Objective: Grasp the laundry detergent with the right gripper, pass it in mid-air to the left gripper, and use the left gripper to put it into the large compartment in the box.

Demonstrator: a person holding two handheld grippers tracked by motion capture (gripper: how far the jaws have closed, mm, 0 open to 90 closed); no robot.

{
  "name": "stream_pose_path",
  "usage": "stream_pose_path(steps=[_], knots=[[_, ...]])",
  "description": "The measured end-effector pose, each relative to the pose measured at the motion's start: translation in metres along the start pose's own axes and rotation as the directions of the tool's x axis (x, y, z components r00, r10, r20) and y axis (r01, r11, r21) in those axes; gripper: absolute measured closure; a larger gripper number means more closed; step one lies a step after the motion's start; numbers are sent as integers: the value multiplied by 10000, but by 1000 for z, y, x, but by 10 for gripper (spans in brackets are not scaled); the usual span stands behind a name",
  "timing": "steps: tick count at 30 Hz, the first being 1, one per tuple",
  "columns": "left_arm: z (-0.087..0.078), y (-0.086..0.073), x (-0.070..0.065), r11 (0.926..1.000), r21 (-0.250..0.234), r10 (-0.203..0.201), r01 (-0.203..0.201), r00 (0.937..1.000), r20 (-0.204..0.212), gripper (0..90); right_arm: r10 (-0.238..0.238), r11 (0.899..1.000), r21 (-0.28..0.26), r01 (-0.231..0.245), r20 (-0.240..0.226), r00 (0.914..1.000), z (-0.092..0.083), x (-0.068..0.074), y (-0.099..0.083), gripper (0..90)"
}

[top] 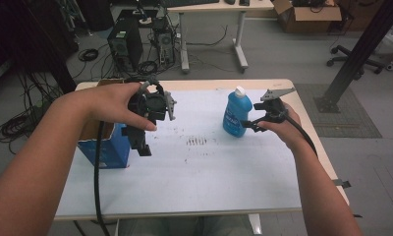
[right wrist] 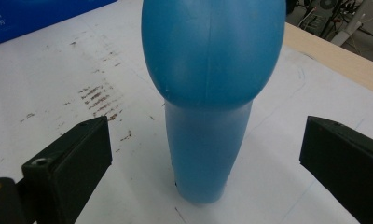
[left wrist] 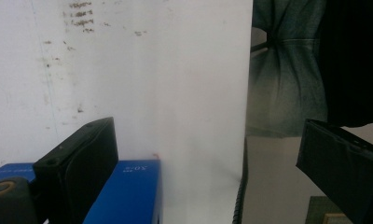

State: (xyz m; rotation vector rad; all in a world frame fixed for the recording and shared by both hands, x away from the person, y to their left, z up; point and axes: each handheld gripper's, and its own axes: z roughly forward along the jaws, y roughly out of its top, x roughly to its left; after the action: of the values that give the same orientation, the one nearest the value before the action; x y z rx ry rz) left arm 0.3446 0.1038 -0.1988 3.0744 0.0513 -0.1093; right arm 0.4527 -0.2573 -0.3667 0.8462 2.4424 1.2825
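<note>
A blue bottle [top: 235, 117] with a white cap stands upright on the white mat [top: 194, 172], right of centre. My right gripper [top: 249, 125] is level with it at its right side, open. In the right gripper view the bottle [right wrist: 208, 93] stands between the two spread jaws, and neither one touches it. My left gripper [top: 141, 146] points down over the mat, just right of an open blue box [top: 108, 150]. It is open, with nothing between its fingers. The left gripper view has the box's blue top [left wrist: 128, 196] beside the left jaw.
Brown smudges [top: 197, 141] mark the middle of the mat. The table's near edge [left wrist: 244, 140] runs past a person's lap. On the floor beyond the table are computer towers [top: 126, 42], a desk leg [top: 239, 44], a cardboard box [top: 307, 14] and a black slanted post [top: 361, 54].
</note>
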Motion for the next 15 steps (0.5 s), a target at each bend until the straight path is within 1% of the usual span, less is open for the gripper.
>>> stream_pose_path(steps=[3, 4, 9, 15], knots=[[1, 0, 1, 9999, -15, -100, 100, 9999, -98, 53, -8, 10000, -48, 8, 17, 10000, 3, 1, -1, 20], [1, 0, 1, 9999, 34, -101, 101, 9999, -107, 53, 47, 9999, -131, -46, 14, 10000, 5, 1, -2, 18], [1, 0, 1, 10000, 27, -95, 95, 9999, -92, 53, 93, 9998, -200, -92, 71, 9999, 9, 1, -5, 18], [1, 1, 2, 10000, 5, -47, 47, 9999, -95, 53, 258, 9986, -473, -251, 145, 9996, 14, 1, -9, 16]])
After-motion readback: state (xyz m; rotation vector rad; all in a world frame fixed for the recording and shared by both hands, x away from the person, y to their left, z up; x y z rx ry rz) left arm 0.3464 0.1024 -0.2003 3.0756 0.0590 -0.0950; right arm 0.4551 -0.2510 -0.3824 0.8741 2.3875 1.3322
